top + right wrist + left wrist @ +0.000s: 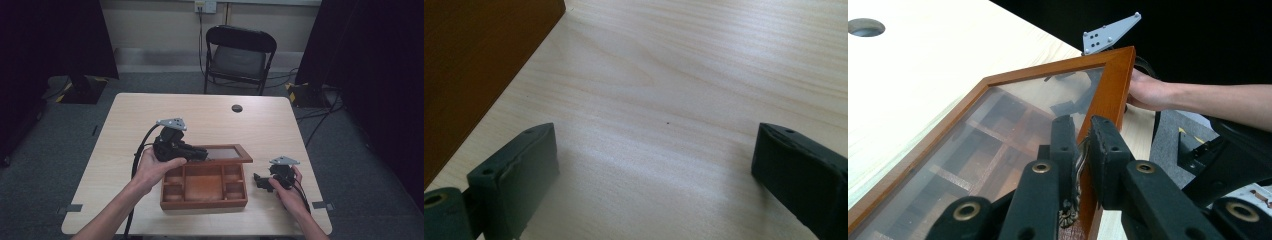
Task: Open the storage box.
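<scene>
left gripper [1079, 142] clamps lid [1113, 87] | right gripper [654, 165] wide apart | writing: unreadable

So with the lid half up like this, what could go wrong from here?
1. The left gripper pinches just the thin front edge of the glass-paned lid; a slip there could let it drop shut on the wooden box.
2. The right gripper sits open on the table beside the box, not touching it, so lifting further may drag or tip the box.
</scene>
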